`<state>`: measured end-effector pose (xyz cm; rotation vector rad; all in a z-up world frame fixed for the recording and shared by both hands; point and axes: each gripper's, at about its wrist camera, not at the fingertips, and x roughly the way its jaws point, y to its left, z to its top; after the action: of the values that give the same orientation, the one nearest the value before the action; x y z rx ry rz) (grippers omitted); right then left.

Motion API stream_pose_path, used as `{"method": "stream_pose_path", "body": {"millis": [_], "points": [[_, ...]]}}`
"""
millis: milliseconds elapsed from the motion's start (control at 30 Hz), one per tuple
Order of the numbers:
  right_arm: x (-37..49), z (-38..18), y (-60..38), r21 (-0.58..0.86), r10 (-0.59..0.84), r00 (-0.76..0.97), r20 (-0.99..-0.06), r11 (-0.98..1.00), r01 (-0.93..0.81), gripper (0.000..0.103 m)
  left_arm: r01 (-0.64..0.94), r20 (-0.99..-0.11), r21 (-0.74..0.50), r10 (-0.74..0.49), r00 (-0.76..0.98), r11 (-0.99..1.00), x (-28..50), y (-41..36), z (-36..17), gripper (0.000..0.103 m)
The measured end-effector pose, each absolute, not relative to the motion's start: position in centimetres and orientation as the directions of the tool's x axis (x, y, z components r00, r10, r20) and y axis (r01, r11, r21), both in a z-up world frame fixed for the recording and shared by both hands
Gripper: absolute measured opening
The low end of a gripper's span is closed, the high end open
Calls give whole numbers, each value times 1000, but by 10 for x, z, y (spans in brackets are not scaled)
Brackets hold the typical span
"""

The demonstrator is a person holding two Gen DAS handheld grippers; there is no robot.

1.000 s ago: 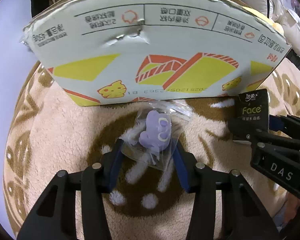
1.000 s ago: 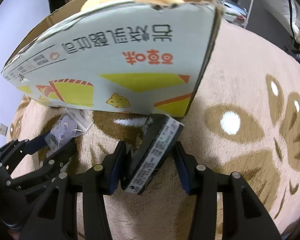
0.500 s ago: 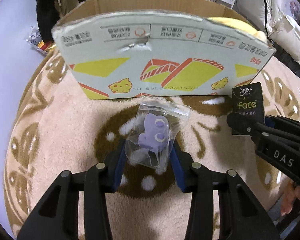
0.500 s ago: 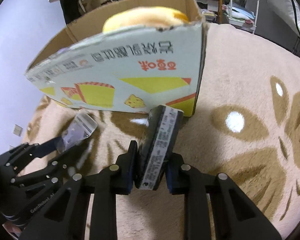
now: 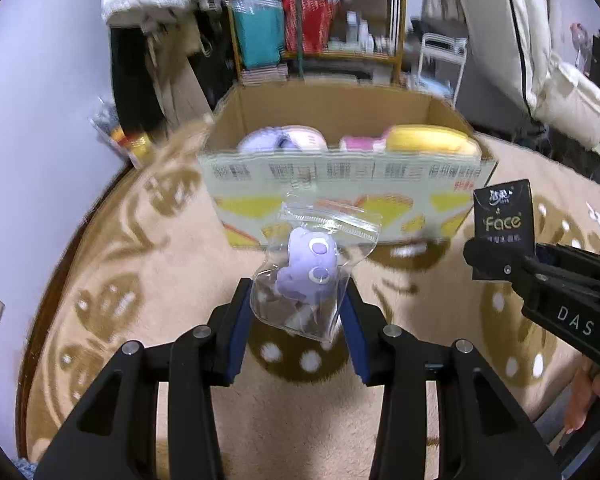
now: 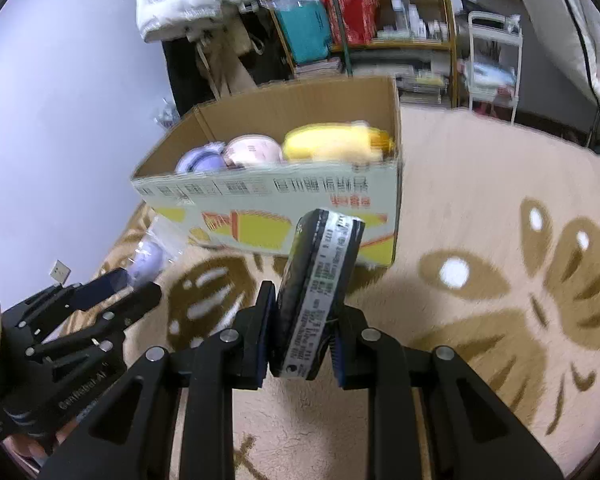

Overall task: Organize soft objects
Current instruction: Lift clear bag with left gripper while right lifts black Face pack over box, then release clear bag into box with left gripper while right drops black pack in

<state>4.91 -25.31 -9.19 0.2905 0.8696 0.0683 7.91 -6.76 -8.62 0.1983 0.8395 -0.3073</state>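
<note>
Grippers (image 5: 298, 312) clamped on bagged toy (image 5: 308, 270), tissue pack (image 6: 318, 296)

1. Your left black two-finger hand-held gripper (image 5: 298, 312) points downward and forward, its blue-padded fingers (image 5: 236, 334) clamped on something.
2. Your right black hand-held gripper (image 6: 302, 336) sits alongside, angled likewise, its jaws also clamped.

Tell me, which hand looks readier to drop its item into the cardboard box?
Probably the left. Its left gripper holds the bagged purple toy facing the cardboard box front; the right gripper holds the tissue pack nearer the box's right corner. It's close, though.
</note>
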Motion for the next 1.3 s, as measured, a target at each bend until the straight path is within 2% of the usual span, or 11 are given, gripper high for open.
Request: {"method": "stream_pose_path", "body": {"millis": [333,633,867,1300], "points": [[42,-45,-249,267,185,798,-573,963,-32,25,275,-622,100,-156,768,956,77,-59,-39,41],[59,-15,-254,252,179,852,-493,966,-58,25,262,-530,131,-155,833,956,93,-65,-16,41],[86,-15,-261,232,163,859,-485,971,-53,26,272,-524,137,-163,836,953,122,-72,-16,41],[130,-46,-261,235,177,810,-559,971,-50,28,298,-595,142,-159,788,944,156,-91,-49,42]]}}
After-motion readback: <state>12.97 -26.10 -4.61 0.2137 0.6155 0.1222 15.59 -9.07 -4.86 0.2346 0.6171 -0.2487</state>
